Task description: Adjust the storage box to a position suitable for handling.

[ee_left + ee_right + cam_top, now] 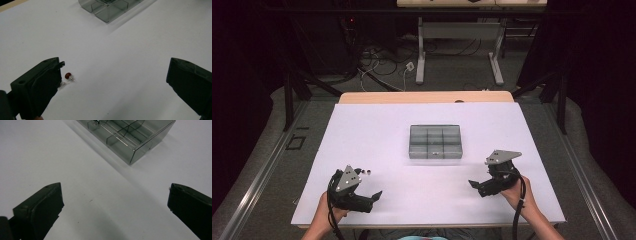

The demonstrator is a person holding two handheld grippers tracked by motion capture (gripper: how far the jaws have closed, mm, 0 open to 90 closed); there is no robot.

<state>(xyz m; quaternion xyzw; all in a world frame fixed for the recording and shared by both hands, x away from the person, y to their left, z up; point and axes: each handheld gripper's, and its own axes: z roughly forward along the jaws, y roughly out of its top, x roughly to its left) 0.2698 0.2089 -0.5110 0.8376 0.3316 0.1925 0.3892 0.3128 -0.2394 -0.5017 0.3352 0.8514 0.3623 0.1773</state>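
While both grippers waited low over the white table (377, 130), no part had been picked up yet. The left gripper (371, 198) was held near the front left of the table, and its jaws were spread wide with nothing between them. The right gripper (476, 186) was held near the front right, and its jaws were spread wide too, also with nothing in them.

A little red pin (68, 75) lay flat on the table, just beside the left gripper's left jaw. Some more small bits (363, 171) lay near it, but they were too tiny to tell what they were. A clear grey box (435, 141) with small square rooms sat in the middle of the table, well apart from both grippers. Most of its rooms looked empty.

It looked like the job was just starting: picking up the pin to put it in the box. Next, the left gripper would need to slide over a bit so the pin sat between its jaws. Then it would need to squeeze gently, because the pin was so small and could slip away.
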